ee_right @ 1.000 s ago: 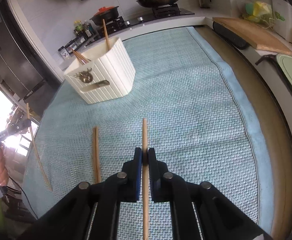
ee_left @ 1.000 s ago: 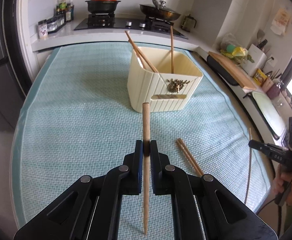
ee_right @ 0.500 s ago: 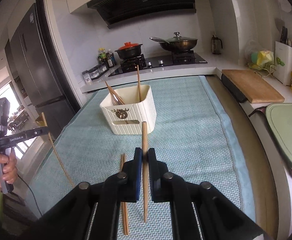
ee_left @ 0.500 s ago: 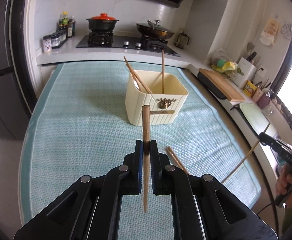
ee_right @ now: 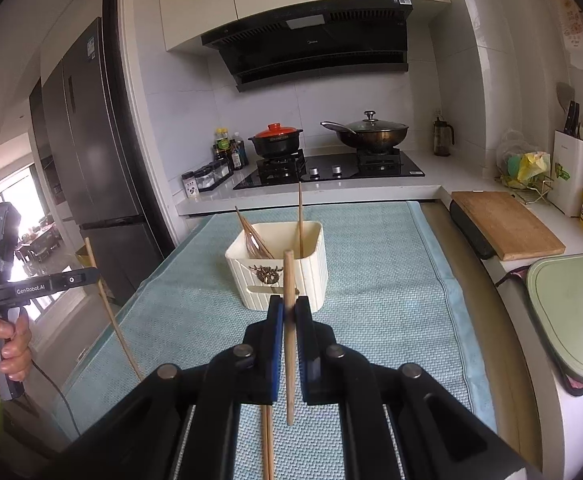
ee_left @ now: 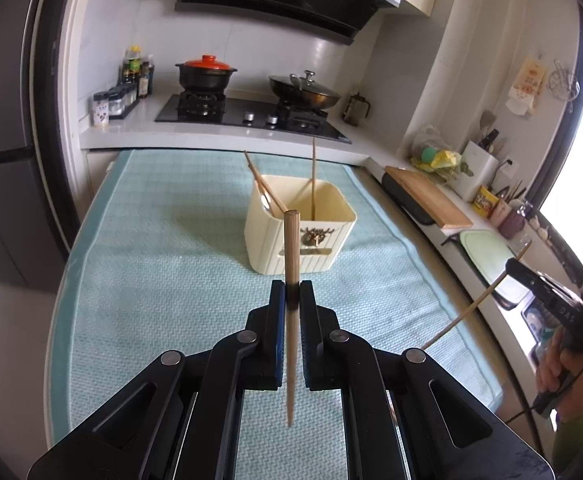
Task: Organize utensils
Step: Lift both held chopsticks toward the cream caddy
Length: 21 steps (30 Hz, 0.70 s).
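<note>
Left wrist view: left gripper (ee_left: 292,294) fingers clamped on a wooden chopstick (ee_left: 291,264) at mid-length, held upright before the cream holder (ee_left: 291,248) on the teal-matted surface (ee_left: 151,280). Likely light, stiff, smooth; a mid-length grip limits pivoting. Right wrist view: right gripper (ee_right: 288,316) likewise pinches its own chopstick (ee_right: 289,280); one loose chopstick (ee_right: 266,440) lies below.

Two wooden chopsticks (ee_left: 291,248) (ee_right: 288,280) held upright; more stand in the cream holder (ee_left: 333,216).
</note>
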### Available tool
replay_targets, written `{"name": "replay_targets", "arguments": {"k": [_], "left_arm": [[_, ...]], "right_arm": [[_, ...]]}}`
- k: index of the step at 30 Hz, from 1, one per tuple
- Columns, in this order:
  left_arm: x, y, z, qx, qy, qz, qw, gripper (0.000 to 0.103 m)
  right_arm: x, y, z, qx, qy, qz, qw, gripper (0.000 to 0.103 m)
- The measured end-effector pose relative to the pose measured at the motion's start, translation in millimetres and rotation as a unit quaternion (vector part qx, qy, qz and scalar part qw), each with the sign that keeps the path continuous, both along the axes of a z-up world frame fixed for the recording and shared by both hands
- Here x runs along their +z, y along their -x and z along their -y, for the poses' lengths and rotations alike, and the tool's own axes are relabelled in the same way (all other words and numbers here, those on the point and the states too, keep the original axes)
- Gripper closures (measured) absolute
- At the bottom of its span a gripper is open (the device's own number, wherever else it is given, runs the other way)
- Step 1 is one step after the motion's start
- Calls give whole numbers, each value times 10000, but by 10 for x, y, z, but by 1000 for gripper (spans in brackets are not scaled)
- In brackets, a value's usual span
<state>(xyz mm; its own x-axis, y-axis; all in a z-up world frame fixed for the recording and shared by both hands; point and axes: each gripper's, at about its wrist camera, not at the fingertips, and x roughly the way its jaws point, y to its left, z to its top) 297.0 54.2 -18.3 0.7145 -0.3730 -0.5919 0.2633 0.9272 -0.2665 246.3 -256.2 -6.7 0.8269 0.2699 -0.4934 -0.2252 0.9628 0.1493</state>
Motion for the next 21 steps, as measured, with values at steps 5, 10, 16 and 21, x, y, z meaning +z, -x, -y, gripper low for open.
{"name": "replay_targets", "arguments": {"k": [5, 10, 16, 21], "left_arm": [[52, 22, -19, 53, 6, 28, 10000, 98], [132, 48, -30, 69, 13, 128, 9999, 98], [240, 39, -43, 94, 2, 221, 9997, 98], [313, 5, -27, 98, -42, 298, 9995, 98]], "right_arm": [[109, 20, -80, 75, 17, 120, 9999, 96], [174, 24, -137, 144, 27, 166, 9998, 96], [232, 19, -169, 202, -11, 205, 9996, 96], [277, -5, -183, 232, -9, 234, 9995, 96]]}}
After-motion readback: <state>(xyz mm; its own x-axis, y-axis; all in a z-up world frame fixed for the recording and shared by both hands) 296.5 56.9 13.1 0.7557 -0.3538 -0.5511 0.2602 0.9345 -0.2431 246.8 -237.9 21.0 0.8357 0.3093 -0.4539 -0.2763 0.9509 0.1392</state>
